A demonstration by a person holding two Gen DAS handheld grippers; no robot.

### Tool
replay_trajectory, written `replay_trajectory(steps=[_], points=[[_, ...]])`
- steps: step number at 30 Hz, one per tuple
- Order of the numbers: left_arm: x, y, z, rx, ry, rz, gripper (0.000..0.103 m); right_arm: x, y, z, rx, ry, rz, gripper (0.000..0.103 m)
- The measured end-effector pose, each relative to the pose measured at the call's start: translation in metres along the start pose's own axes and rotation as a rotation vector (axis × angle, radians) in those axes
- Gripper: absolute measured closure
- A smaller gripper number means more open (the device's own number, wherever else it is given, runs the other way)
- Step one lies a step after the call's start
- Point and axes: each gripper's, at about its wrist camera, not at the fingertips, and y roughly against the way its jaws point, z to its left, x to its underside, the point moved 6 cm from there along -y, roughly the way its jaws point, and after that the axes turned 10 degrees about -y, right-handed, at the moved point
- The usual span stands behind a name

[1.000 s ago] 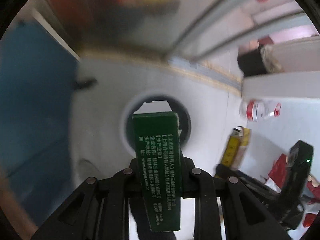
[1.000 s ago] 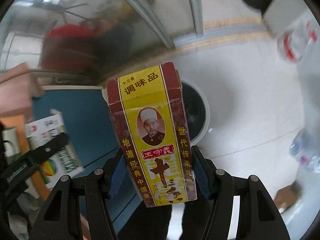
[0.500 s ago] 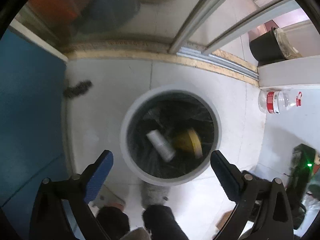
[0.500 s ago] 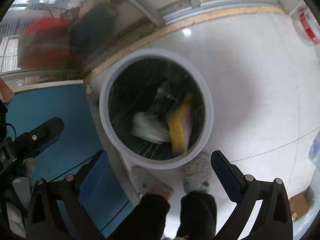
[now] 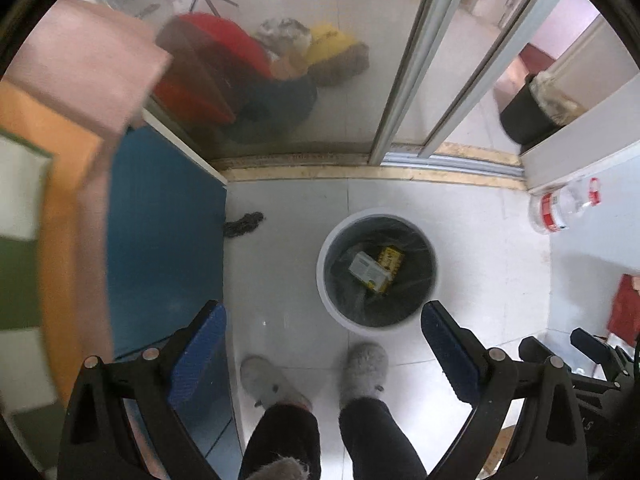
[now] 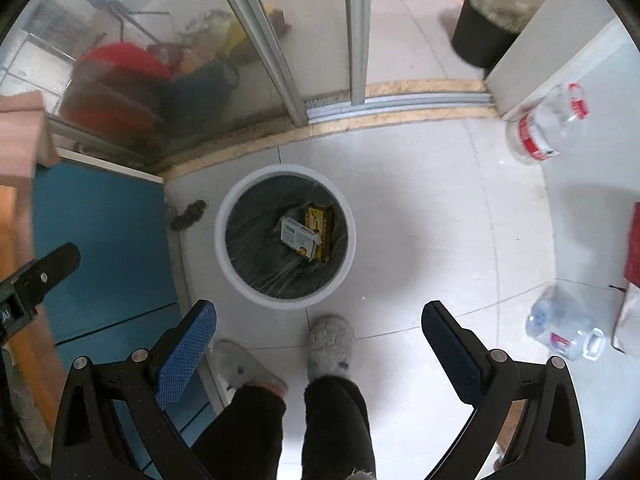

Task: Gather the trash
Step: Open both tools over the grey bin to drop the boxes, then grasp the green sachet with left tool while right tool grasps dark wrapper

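Observation:
A round white trash bin (image 5: 332, 240) with a dark liner stands on the tiled floor; it also shows in the right wrist view (image 6: 224, 208). Inside lie a white box (image 5: 368, 270) and a yellow box (image 5: 392, 258), seen too in the right wrist view as the white box (image 6: 298, 236) and the yellow box (image 6: 320, 224). My left gripper (image 5: 322, 344) is open and empty, high above the floor, near side of the bin. My right gripper (image 6: 320, 344) is open and empty too, likewise above the floor.
A blue cabinet (image 5: 164, 240) stands to the left, glass sliding doors (image 5: 420, 80) behind the bin. Clear plastic bottles lie at the right (image 6: 548, 124) (image 6: 560, 328). The person's grey slippers (image 5: 362, 368) stand just before the bin. A dark clump (image 5: 242, 224) lies by the cabinet.
A second ago the left gripper held a green box and the right a yellow-red spice box. Both opened over the bin; boxes now lie inside. Both grippers have risen away from it.

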Motion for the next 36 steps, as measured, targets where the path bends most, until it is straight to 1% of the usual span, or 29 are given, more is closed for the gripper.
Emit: replay_trajectory(steps=[7,8,14,16,20,21,24,26,28,30,31,33,35,36], points=[[0.012,0.116,-0.014,0.022,0.011,-0.06,0.003,0.022,0.141,-0.004,-0.019,-0.008,-0.085,0.0],[0.015,0.138,-0.017,0.023,0.005,-0.076,0.003,0.027,0.161,-0.003,-0.023,-0.004,-0.092,0.0],[0.026,0.217,-0.027,0.035,-0.011,-0.133,0.003,0.056,0.267,0.001,-0.039,0.038,-0.17,0.0],[0.031,0.243,-0.028,0.035,-0.005,-0.156,0.003,0.062,0.291,0.003,-0.049,0.047,-0.188,0.0],[0.038,0.269,-0.027,0.035,0.02,-0.186,0.003,0.074,0.325,0.006,-0.074,0.067,-0.211,0.0],[0.038,0.274,-0.027,0.028,0.026,-0.189,0.003,0.076,0.332,0.008,-0.086,0.072,-0.212,0.0],[0.038,0.291,-0.02,0.042,0.055,-0.21,0.003,0.081,0.346,0.016,-0.127,0.082,-0.211,0.0],[0.035,0.302,-0.008,0.037,0.085,-0.249,0.003,0.082,0.351,0.027,-0.161,0.092,-0.226,0.0],[0.034,0.319,0.012,0.002,0.126,-0.301,0.003,0.08,0.357,0.044,-0.181,0.128,-0.256,0.0],[0.035,0.334,0.042,-0.024,0.18,-0.359,0.003,0.08,0.363,0.074,-0.188,0.191,-0.273,0.0],[0.038,0.34,0.061,-0.029,0.209,-0.379,0.0,0.081,0.365,0.087,-0.206,0.215,-0.272,0.0],[0.047,0.35,0.099,-0.044,0.26,-0.388,0.0,0.087,0.37,0.123,-0.234,0.265,-0.264,0.0],[0.061,0.358,0.138,-0.088,0.317,-0.388,0.0,0.099,0.372,0.164,-0.255,0.327,-0.249,0.0],[0.076,0.363,0.17,-0.124,0.369,-0.384,0.0,0.107,0.371,0.188,-0.269,0.362,-0.234,0.0]])
